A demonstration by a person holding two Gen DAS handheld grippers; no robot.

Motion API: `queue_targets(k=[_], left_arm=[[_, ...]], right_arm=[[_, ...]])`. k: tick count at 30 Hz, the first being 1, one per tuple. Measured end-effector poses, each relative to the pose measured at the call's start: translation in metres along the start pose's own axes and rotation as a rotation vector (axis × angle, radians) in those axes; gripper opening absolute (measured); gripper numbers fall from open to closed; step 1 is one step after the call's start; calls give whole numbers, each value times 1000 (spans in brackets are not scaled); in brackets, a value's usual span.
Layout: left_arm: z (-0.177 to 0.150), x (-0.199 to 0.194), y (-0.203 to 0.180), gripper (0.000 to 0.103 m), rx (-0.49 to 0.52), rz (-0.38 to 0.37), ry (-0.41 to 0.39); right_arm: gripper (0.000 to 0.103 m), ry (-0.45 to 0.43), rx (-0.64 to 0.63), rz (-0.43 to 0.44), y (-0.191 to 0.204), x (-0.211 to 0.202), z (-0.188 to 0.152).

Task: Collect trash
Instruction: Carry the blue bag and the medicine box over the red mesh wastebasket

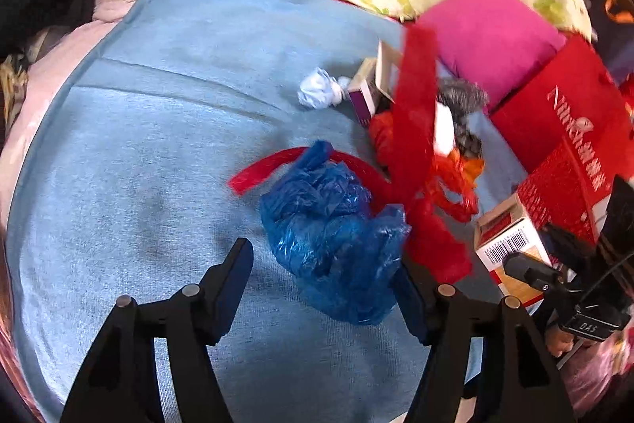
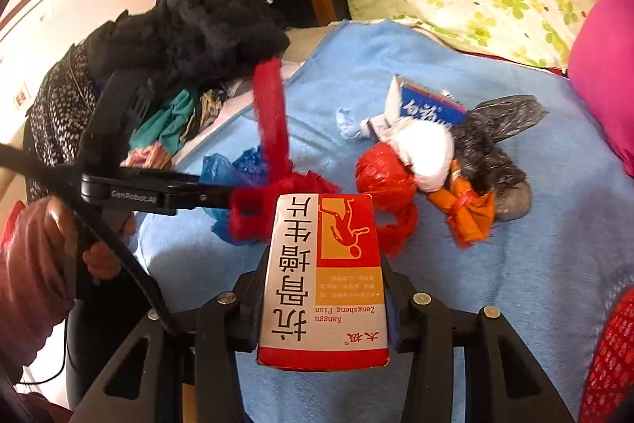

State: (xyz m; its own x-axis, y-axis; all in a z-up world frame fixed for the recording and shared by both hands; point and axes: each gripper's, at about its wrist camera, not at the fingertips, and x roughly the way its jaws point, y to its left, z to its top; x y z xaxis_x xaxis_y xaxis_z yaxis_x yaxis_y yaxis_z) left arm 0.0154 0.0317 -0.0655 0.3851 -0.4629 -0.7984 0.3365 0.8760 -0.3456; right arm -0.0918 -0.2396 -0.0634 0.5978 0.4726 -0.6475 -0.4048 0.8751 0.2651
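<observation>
Right gripper [image 2: 323,288]: tilted downward, clamped on one red-and-white cardboard medicine box [image 2: 323,276].
Left gripper [image 1: 325,284]: tilted downward, jaws apart around one crumpled blue plastic bag [image 1: 333,232].

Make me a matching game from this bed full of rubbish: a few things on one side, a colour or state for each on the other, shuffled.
Things:
1. medicine box
2. crumpled plastic bag
3. cushion
4. wad of paper

Descriptions:
A. pink, at the far edge of the blue blanket
B. white, lying loose
C. clamped in the right gripper
D. blue, between open jaws of the left gripper

Pairs: 1-C, 2-D, 3-A, 4-B
</observation>
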Motion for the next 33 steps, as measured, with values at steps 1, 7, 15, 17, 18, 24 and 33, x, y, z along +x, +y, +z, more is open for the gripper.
queue_targets(k=[1, 7, 15, 17, 18, 24, 33], left_arm=[[2, -1, 3, 69, -17, -5, -9], [18, 13, 0, 69, -47, 16, -10], [21, 15, -12, 51, -51, 70, -50], [26, -3, -24, 51, -19, 94, -93], [29, -11, -29, 51, -9, 102, -113], [52, -66, -81, 53, 111, 106, -257], [53, -30, -101, 54, 117, 119, -160]], right_arm=[[48, -8, 8, -1, -2, -2, 1], [48, -51, 14, -21, -7, -15, 0], [48, -133, 17, -44, -16, -44, -2], [48, -178, 30, -42, -20, -57, -2], [48, -205, 37, -43, -23, -65, -2], [48, -404, 122, -65, -46, -121, -7], [48, -556, 259, -145, -86, -180, -28]])
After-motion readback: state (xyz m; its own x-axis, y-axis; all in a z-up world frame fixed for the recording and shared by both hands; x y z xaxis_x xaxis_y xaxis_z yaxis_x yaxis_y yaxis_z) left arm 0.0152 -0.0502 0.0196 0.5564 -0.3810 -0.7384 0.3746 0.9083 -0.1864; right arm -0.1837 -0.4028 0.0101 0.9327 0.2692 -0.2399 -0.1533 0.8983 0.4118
